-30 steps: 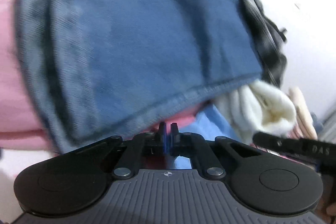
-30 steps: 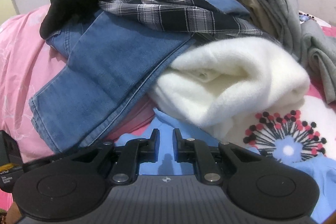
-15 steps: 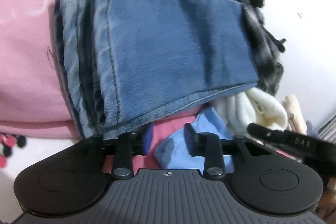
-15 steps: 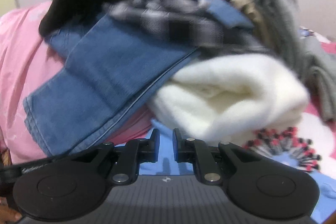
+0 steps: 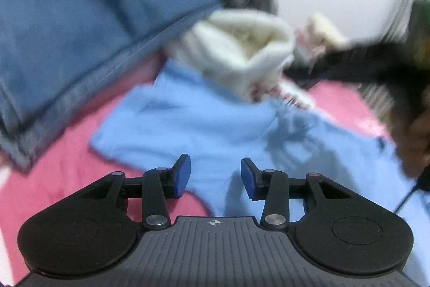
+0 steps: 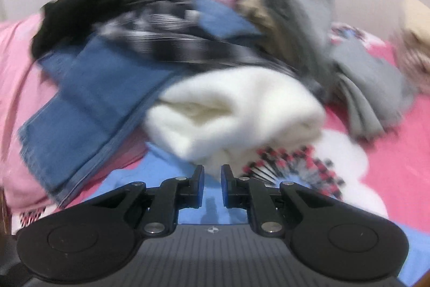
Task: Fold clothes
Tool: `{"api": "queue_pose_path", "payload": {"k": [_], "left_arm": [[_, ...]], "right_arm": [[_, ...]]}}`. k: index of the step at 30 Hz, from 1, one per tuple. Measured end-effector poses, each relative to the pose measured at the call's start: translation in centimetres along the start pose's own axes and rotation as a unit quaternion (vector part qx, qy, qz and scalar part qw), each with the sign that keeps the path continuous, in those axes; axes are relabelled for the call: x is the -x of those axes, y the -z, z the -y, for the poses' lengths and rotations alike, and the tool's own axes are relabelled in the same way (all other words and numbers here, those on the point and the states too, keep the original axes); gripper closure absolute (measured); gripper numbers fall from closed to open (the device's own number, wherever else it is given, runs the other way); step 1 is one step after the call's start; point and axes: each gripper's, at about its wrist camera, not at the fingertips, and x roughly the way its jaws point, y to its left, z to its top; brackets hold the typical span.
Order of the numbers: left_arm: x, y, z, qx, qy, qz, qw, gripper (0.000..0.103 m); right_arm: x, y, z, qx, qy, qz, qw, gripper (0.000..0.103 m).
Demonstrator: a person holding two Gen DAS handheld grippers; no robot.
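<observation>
A light blue garment (image 5: 204,123) lies flat on the pink bedcover, right under my left gripper (image 5: 215,172), which is open and holds nothing. Blue jeans (image 5: 80,18) stretch across the upper left, and a rolled white fleece (image 5: 242,45) lies behind the blue garment. In the right wrist view the same fleece (image 6: 231,109) sits just ahead of my right gripper (image 6: 212,179). Its fingers stand only a narrow gap apart with nothing between them, above the light blue garment (image 6: 166,174). The jeans (image 6: 96,98) run off to the left. Both views are motion-blurred.
A pile of clothes fills the back: a plaid shirt (image 6: 161,26), a black garment (image 6: 53,23), grey and tan pieces (image 6: 295,18). A flower print (image 6: 295,166) marks the pink bedcover (image 6: 397,158). A hand (image 5: 414,147) and the other gripper's dark body (image 5: 376,58) show at right.
My left gripper went from shut to wide open and swung right, from the jeans hem to over the light blue garment. The right gripper kept its narrow gap and shifted slightly.
</observation>
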Motion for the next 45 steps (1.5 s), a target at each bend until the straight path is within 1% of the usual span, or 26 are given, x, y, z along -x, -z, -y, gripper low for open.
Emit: {"api": "queue_pose_path", "payload": {"k": [4, 5, 7, 9, 10, 12, 14, 17, 18, 20, 23, 25, 28, 29, 30, 31, 32, 34, 35, 36, 38, 40, 41, 43, 45], "left_arm": [[-0.2, 0.7, 0.2, 0.004, -0.010, 0.004, 0.9999, 0.062], [-0.1, 0.9, 0.2, 0.003, -0.012, 0.007, 0.9999, 0.062], [-0.2, 1.2, 0.4, -0.006, -0.017, 0.015, 0.9997, 0.062], [-0.3, 1.6, 0.5, -0.016, -0.022, 0.024, 0.9993, 0.062], [-0.3, 1.8, 0.5, -0.019, -0.023, 0.029, 0.9992, 0.062], [-0.1, 1.9, 0.5, -0.021, -0.023, 0.033, 0.9990, 0.062], [0.1, 1.9, 0.3, -0.016, -0.019, 0.034, 0.9991, 0.062], [0.2, 2.0, -0.1, -0.007, -0.012, 0.037, 0.9992, 0.062], [0.3, 2.0, -0.2, -0.004, -0.009, 0.037, 0.9993, 0.062], [0.4, 2.1, -0.5, 0.002, -0.004, 0.039, 0.9992, 0.062], [0.6, 2.2, -0.9, 0.010, 0.004, 0.041, 0.9991, 0.062], [0.7, 2.2, -0.9, 0.013, 0.005, 0.041, 0.9990, 0.062], [0.9, 2.2, -1.0, 0.015, 0.007, 0.042, 0.9990, 0.062], [1.0, 2.2, -1.0, 0.016, 0.007, 0.042, 0.9990, 0.062], [1.1, 2.2, -1.1, 0.016, 0.008, 0.042, 0.9990, 0.062], [1.1, 2.2, -1.1, 0.017, 0.008, 0.042, 0.9989, 0.062], [1.2, 2.3, -1.1, 0.018, 0.009, 0.042, 0.9989, 0.062], [1.1, 2.3, -1.1, 0.017, 0.008, 0.043, 0.9989, 0.062], [1.1, 2.3, -1.1, 0.017, 0.008, 0.043, 0.9989, 0.062], [1.1, 2.3, -1.1, 0.018, 0.008, 0.044, 0.9989, 0.062], [1.0, 2.3, -1.1, 0.019, 0.009, 0.044, 0.9988, 0.062], [1.0, 2.4, -1.1, 0.020, 0.009, 0.045, 0.9987, 0.062], [1.0, 2.4, -1.1, 0.020, 0.009, 0.046, 0.9987, 0.062], [0.9, 2.4, -1.1, 0.021, 0.010, 0.046, 0.9987, 0.062], [0.9, 2.4, -1.1, 0.022, 0.010, 0.047, 0.9986, 0.062]], "right_arm": [[-3.1, -0.8, -2.2, 0.039, 0.008, -0.040, 0.998, 0.089], [-4.1, -1.1, -2.4, 0.036, 0.008, -0.046, 0.998, 0.089], [-6.4, -1.9, -2.2, -0.002, 0.002, -0.056, 0.998, 0.089], [-8.4, -2.5, -2.0, -0.045, -0.021, -0.063, 0.997, 0.089], [-9.5, -2.8, -2.1, -0.055, -0.016, -0.064, 0.996, 0.089], [-11.4, -3.1, -2.2, -0.062, 0.005, -0.071, 0.996, 0.090], [-12.7, -3.5, -2.2, -0.061, 0.033, -0.069, 0.995, 0.097], [-13.3, -4.7, -1.8, -0.051, 0.073, -0.041, 0.995, 0.102], [-13.7, -5.2, -1.4, -0.049, 0.093, -0.035, 0.994, 0.103], [-14.6, -6.1, 0.2, -0.058, 0.129, -0.036, 0.989, 0.103], [-15.8, -7.7, 3.1, -0.092, 0.143, -0.048, 0.984, 0.103], [-16.3, -7.8, 3.1, -0.081, 0.145, -0.055, 0.984, 0.103], [-15.6, -7.1, 3.2, -0.072, 0.127, -0.061, 0.987, 0.102], [-15.1, -6.9, 3.0, -0.073, 0.121, -0.071, 0.987, 0.098], [-14.4, -6.6, 2.5, -0.061, 0.117, -0.083, 0.988, 0.096], [-13.6, -6.4, 2.0, -0.044, 0.113, -0.093, 0.988, 0.089], [-12.8, -6.1, 1.3, -0.014, 0.113, -0.097, 0.989, 0.078], [-10.6, -5.6, -0.2, 0.052, 0.114, -0.093, 0.988, 0.063], [-9.4, -5.3, -1.0, 0.082, 0.109, -0.089, 0.987, 0.063], [-8.4, -5.1, -1.7, 0.099, 0.093, -0.086, 0.987, 0.063], [-7.2, -4.8, -2.8, 0.109, 0.039, -0.087, 0.989, 0.063], [-7.3, -4.3, -4.2, 0.116, -0.026, -0.099, 0.988, 0.063], [-7.8, -3.9, -5.0, 0.127, -0.039, -0.103, 0.986, 0.063], [-9.2, -3.3, -6.5, 0.151, -0.046, -0.106, 0.982, 0.063], [-10.7, -3.0, -6.9, 0.149, -0.046, -0.115, 0.981, 0.063]]}}
